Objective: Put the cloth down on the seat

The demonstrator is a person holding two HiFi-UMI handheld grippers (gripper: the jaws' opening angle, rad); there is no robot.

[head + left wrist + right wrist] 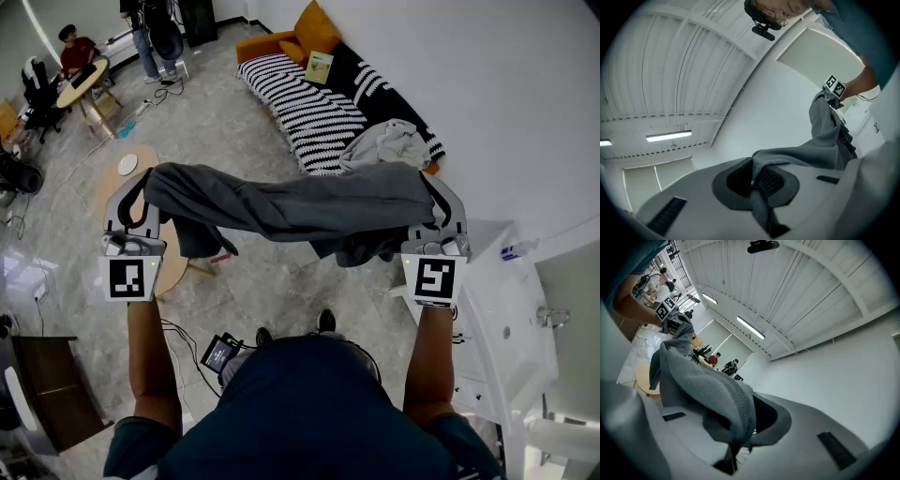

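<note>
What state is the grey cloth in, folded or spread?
Spread: the grey cloth hangs between the left gripper and right gripper, each shut on an end.

Matt grey knitted cloth [291, 208]; glossy stone-look floor [216, 122]; pale wooden table [173, 267]

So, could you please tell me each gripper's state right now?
Left gripper: shut on the dark grey fabric cloth.
Right gripper: shut on the same cloth.

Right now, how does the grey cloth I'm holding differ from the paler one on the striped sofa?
The held cloth is dark grey; the sofa cloth is pale grey. The held cloth hangs stretched between the left gripper and right gripper, both shut on it; the sofa cloth lies bunched on the striped sofa, untouched. Both are creased fabric.
</note>
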